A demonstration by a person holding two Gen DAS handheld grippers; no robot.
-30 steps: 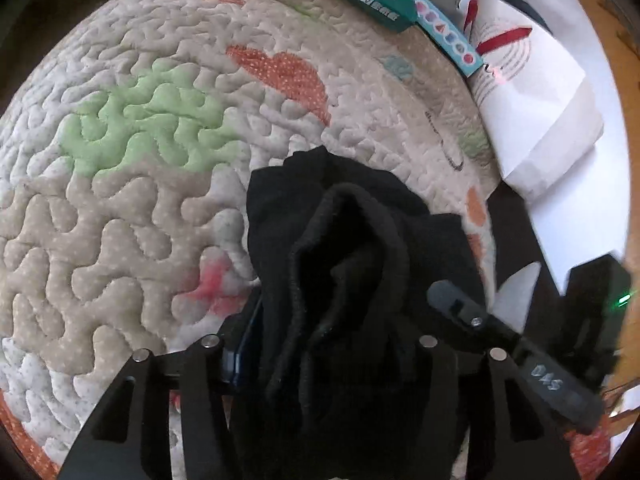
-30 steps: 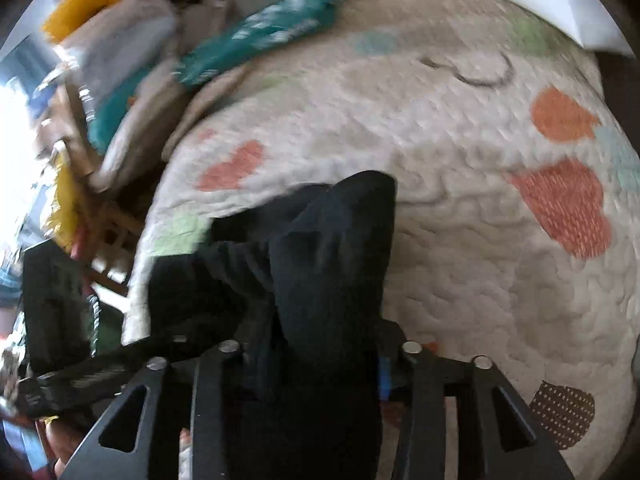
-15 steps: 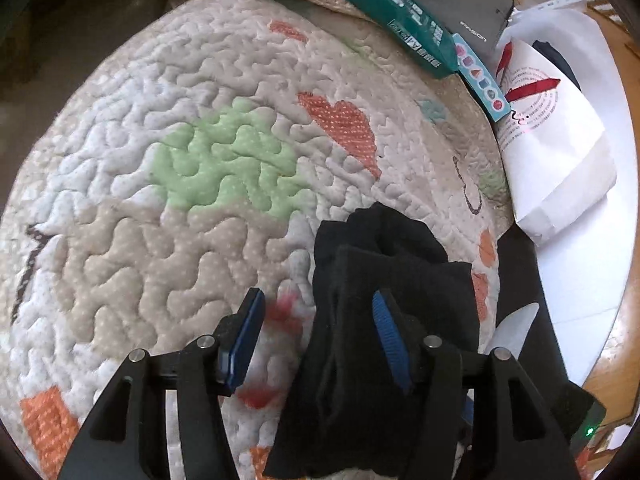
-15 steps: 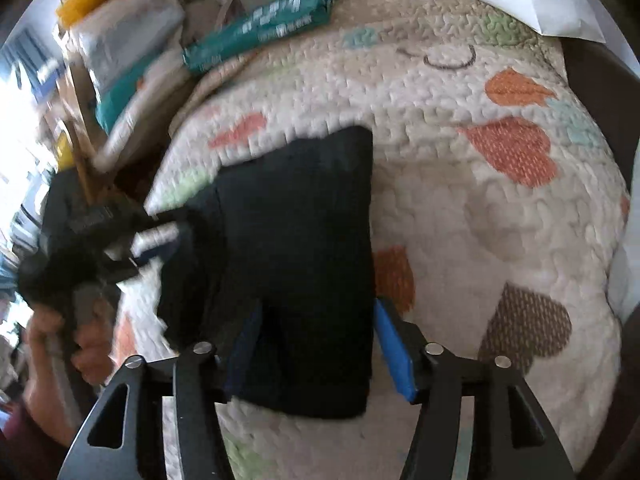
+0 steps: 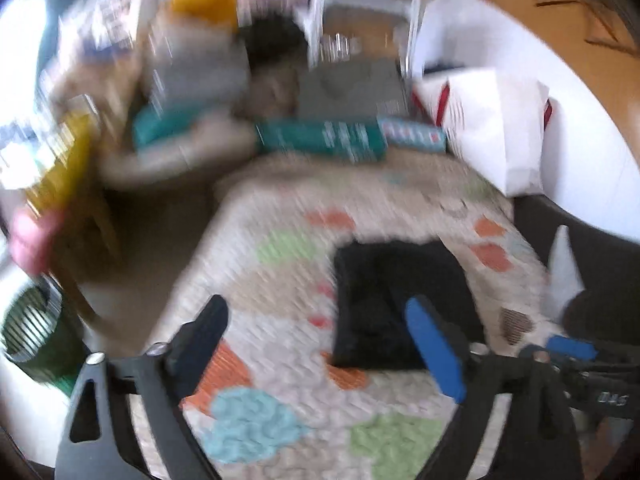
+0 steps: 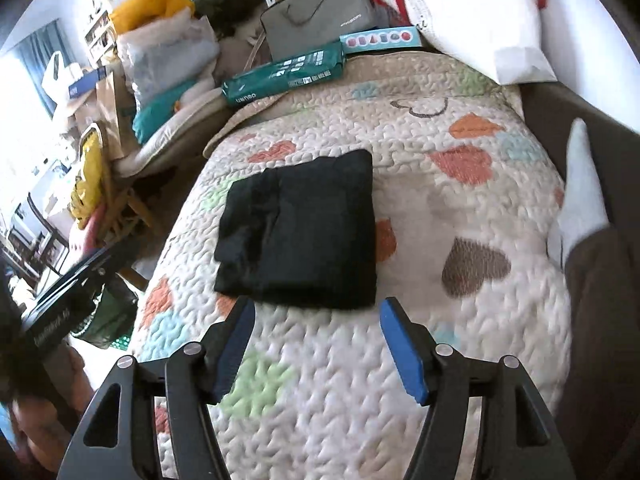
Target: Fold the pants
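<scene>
The black pants (image 6: 300, 232) lie folded into a compact rectangle on the quilted heart-pattern bedspread (image 6: 400, 360). In the blurred left wrist view the pants (image 5: 384, 300) show as a dark rectangle ahead and to the right. My right gripper (image 6: 316, 312) is open and empty, held above the quilt just short of the pants' near edge. My left gripper (image 5: 320, 316) is open and empty, raised well back from the pants. The left gripper's body (image 6: 72, 292) shows at the left edge of the right wrist view.
Green and blue boxes (image 6: 288, 76), a grey bag (image 6: 320, 16) and a white paper bag (image 6: 480, 20) crowd the bed's far end. Piled bags and clutter (image 6: 160, 52) stand left of the bed. A person's white-socked foot (image 6: 580, 192) rests at the right edge.
Both grippers let go of the pants, opened and pulled back and up. The pants now lie flat and folded on the quilt. The left wrist view is motion-blurred.
</scene>
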